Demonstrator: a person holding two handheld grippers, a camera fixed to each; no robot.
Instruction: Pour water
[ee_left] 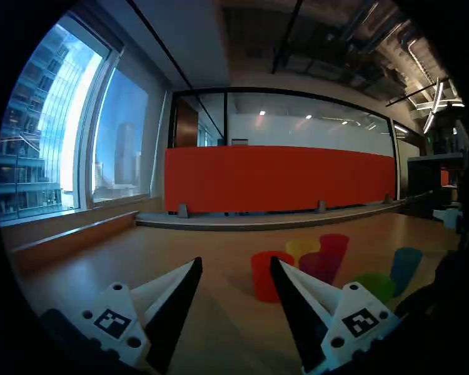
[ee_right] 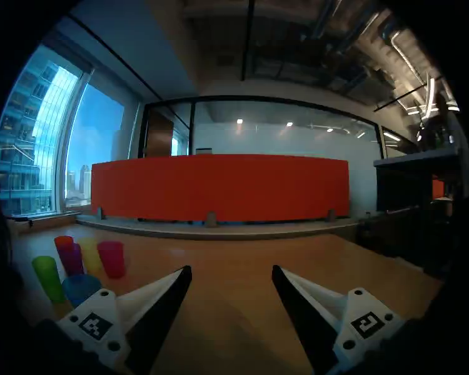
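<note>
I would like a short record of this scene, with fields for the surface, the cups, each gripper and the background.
surface: wooden table
cups: six, close together on the table: orange cup, yellow cup, pink cup, purple cup, green cup, blue cup
cup contents: cannot tell
left gripper: fingers open, holding nothing; cups ahead on its right
right gripper: fingers open, holding nothing; cups ahead on its left
background: orange partition, windows

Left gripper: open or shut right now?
Open. The left gripper has its fingers spread apart, with bare table between them.
</note>
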